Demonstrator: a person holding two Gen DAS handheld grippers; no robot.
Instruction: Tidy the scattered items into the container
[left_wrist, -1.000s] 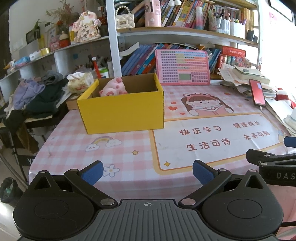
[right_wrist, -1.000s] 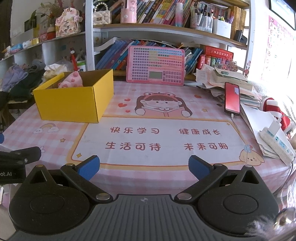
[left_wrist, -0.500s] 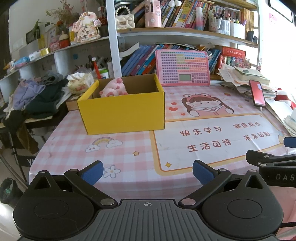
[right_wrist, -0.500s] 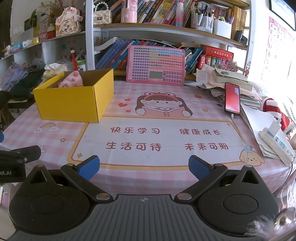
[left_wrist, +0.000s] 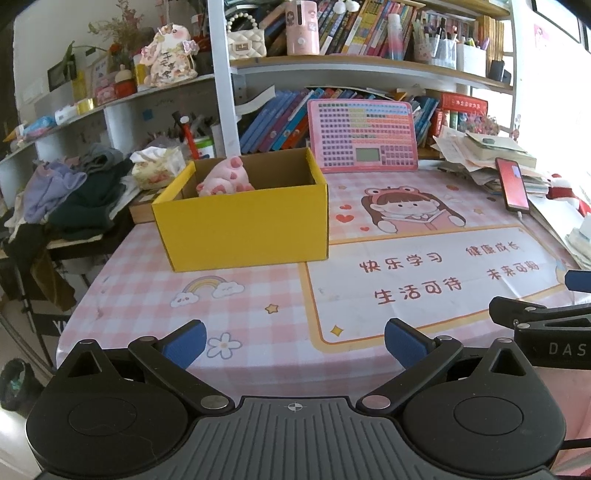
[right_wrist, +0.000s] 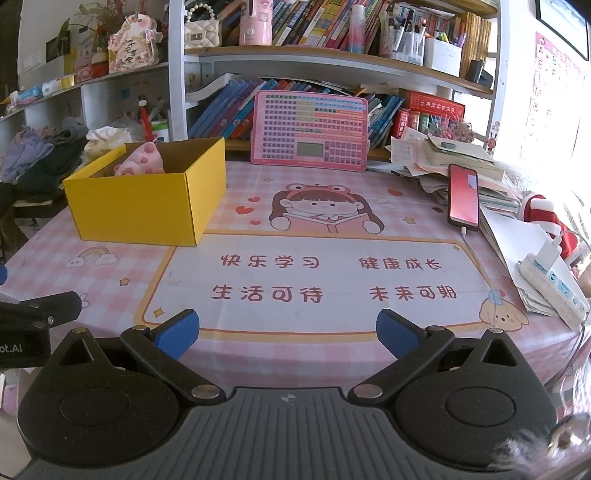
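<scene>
A yellow cardboard box (left_wrist: 243, 225) (right_wrist: 144, 210) stands open on the pink checked table mat, at the left of the table. Inside it lies a pink plush pig (left_wrist: 225, 181) (right_wrist: 142, 162), its top showing above the rim. My left gripper (left_wrist: 293, 341) hangs open over the table's near edge, well short of the box, with nothing between its blue pads. My right gripper (right_wrist: 288, 330) is open too and holds nothing, over the near edge further right. The right gripper's finger (left_wrist: 532, 314) shows at the left wrist view's right side.
A pink toy keyboard tablet (right_wrist: 308, 131) leans on the shelf behind the mat. A red phone (right_wrist: 463, 199) on a cable, paper stacks and a power strip (right_wrist: 554, 288) crowd the right edge. Clothes (left_wrist: 70, 192) pile up left of the table. Shelves of books stand behind.
Both views have crept very slightly; the grippers stay open and nothing on the table has moved.
</scene>
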